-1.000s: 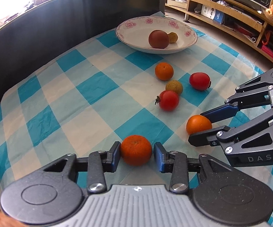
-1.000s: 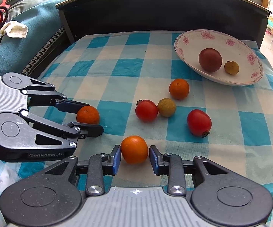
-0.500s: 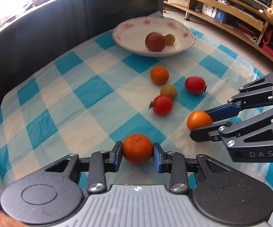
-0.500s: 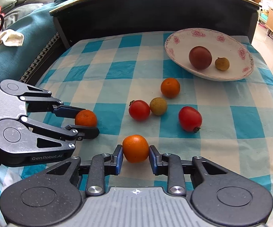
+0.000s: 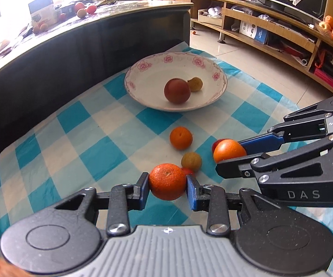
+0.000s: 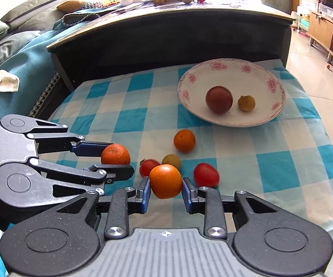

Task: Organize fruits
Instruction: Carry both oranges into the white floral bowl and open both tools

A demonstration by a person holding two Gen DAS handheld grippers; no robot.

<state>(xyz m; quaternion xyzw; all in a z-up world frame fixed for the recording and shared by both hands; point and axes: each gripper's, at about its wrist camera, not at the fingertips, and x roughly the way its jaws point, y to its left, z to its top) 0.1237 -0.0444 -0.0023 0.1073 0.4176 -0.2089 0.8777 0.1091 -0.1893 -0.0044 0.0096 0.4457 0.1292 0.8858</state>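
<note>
Left wrist view: left hand-held gripper clamps rough orange above checked cloth | right hand-held gripper grips smooth orange | loose orange, tomatoes lie between them and plate.

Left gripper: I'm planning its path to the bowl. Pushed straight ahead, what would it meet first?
The left gripper, shut on a rough-skinned orange mandarin, probably meets the small red tomato just behind it first, then the tan round fruit; depth is unclear.
</note>
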